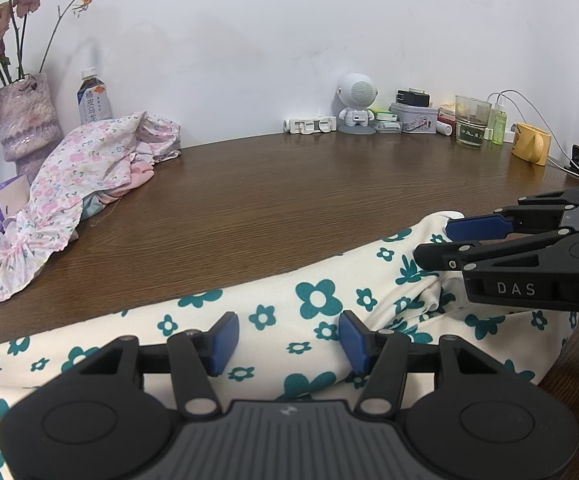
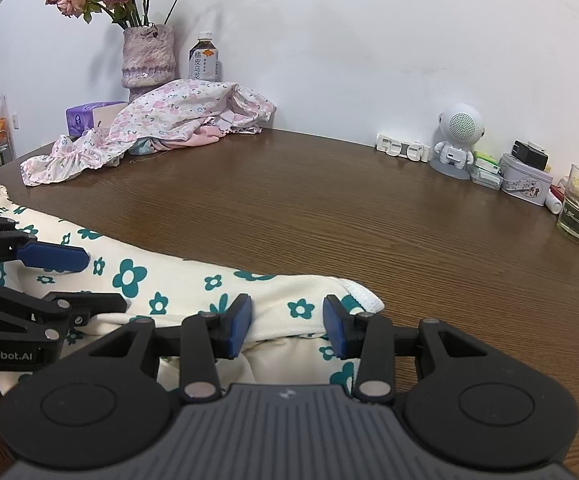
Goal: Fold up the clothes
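The folding looks barely begun, as far as can be judged: the cream garment with teal flowers lies in a long band along the near edge of the tabletop, with a rumpled bunch at its right end and part of it seeming to hang over the near edge, and no neat crease or squared stack shows anywhere. A second garment, a pink floral one, sits in a loose heap at the far left beside a vase of dried roses and a drink bottle, so that too appears left to do. The cream cloth looks soft and fairly thick, with a white stitched hem showing at its right end (the kind of fabric that slumps rather than holding a fold). The left hand-held gripper hovers over the middle of the band with its blue pads apart and nothing pinched between them. The right hand-held gripper is likewise released, its pads standing either side of the cloth near the hem, fabric lying between and below them without being squeezed. The rest of the tabletop is bare wood out to a row of small items along the far wall.
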`<state>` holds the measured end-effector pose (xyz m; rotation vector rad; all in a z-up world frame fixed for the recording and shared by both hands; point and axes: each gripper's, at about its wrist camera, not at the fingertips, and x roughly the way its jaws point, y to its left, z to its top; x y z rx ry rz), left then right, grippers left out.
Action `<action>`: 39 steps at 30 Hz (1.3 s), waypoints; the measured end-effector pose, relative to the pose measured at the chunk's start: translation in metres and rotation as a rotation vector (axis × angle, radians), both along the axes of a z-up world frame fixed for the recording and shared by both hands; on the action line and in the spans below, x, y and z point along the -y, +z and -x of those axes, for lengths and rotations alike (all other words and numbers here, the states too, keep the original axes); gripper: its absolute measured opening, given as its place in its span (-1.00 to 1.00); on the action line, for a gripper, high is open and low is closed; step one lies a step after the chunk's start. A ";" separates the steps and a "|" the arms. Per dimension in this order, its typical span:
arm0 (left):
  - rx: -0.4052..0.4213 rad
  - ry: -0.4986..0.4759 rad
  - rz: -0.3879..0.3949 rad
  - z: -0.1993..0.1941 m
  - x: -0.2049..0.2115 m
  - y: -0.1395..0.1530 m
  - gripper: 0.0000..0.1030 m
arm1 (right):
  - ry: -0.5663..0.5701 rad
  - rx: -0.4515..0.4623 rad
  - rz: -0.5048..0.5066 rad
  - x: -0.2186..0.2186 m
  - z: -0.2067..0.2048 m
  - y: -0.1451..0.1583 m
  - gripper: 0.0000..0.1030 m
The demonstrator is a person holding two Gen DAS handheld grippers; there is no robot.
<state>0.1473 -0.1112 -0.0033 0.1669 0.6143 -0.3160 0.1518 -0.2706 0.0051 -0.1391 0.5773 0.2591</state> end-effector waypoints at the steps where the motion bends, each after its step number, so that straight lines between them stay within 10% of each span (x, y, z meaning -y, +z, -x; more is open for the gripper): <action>1: 0.000 0.000 0.000 0.000 0.000 0.000 0.06 | 0.000 0.000 0.000 0.000 0.000 0.000 -0.24; 22: -0.004 0.008 0.015 0.000 -0.002 0.000 0.09 | 0.067 0.084 -0.053 -0.006 0.021 0.016 -0.24; 39: 0.018 0.061 0.102 0.014 -0.038 0.016 0.16 | 0.067 -0.027 -0.034 -0.013 0.006 -0.001 -0.27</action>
